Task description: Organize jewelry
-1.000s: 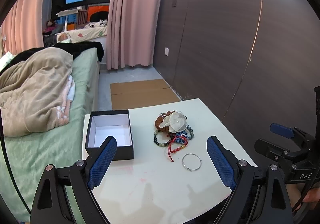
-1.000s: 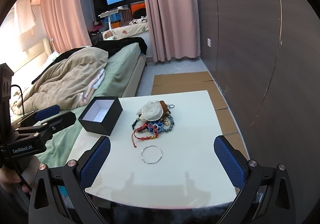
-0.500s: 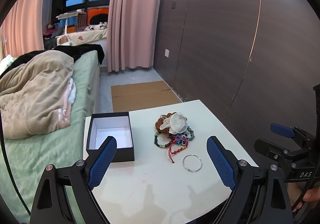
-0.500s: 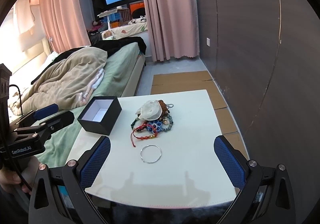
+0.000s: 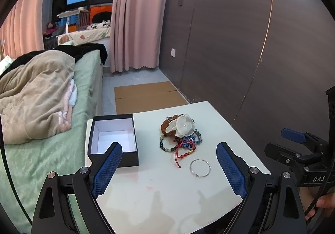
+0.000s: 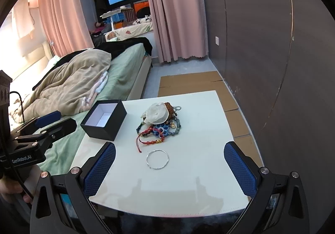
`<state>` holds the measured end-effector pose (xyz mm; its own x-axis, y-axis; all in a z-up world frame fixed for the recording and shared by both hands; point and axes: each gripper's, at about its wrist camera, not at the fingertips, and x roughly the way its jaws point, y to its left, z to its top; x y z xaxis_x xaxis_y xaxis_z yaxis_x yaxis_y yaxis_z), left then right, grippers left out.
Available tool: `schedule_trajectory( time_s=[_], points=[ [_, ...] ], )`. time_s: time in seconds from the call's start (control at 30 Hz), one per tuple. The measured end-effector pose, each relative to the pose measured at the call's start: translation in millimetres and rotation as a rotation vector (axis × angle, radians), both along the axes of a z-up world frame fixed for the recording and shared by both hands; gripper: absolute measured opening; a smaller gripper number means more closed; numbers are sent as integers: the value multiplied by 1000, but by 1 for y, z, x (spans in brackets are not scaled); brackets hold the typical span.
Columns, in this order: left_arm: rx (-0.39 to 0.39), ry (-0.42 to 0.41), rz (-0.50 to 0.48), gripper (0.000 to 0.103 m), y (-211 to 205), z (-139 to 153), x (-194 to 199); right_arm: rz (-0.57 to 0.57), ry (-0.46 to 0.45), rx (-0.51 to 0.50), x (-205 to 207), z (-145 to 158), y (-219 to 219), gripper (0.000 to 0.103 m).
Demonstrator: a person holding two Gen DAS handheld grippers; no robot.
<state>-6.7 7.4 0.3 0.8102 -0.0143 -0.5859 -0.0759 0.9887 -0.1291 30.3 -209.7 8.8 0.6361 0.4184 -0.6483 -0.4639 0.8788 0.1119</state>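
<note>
Dim indoor light w/ dusk window, sharp centre, heavy fisheye edge warp.

Black box (image 6: pixel 104 120), jewelry heap (image 6: pixel 160 121), silver bangle (image 6: pixel 157 159), white table (image 6: pixel 199 171)

Two readable marks only. "GenRobot.AI" in white on the black body of the left hand-held gripper (image 6: pixel 45 127), seen in the right wrist view. "DAS", cut off by the frame edge, in white on the black body of the right hand-held gripper (image 5: pixel 293 144), left wrist view.
</note>
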Motion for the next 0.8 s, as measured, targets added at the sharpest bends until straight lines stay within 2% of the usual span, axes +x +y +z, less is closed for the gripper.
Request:
schedule_trajectory(
  time_s=[0.13, 0.23, 0.4, 0.5, 0.6, 0.67, 0.8],
  points=[
    [5, 7, -4, 92, -1, -2, 4, -14, 26, -7, 2, 0, -2, 103],
    [2, 21, -6, 92, -2, -5, 11, -33, -6, -10, 5, -1, -4, 103],
    [-10, 42, -7, 92, -2, -10, 26, -82, 9, 5, 16, -4, -13, 103],
    [-15, 44, -12, 92, -3, -12, 34, -119, 45, 43, 27, -7, -20, 103],
    [-20, 45, -26, 92, -5, -15, 44, -148, 78, 144, 40, -10, -28, 103],
    [-19, 49, -35, 91, -8, -18, 51, -176, 91, 144, 46, -11, -32, 103],
    [-10, 74, -56, 84, -16, -26, 67, -212, 122, 173, 60, -17, -39, 103]
  ],
)
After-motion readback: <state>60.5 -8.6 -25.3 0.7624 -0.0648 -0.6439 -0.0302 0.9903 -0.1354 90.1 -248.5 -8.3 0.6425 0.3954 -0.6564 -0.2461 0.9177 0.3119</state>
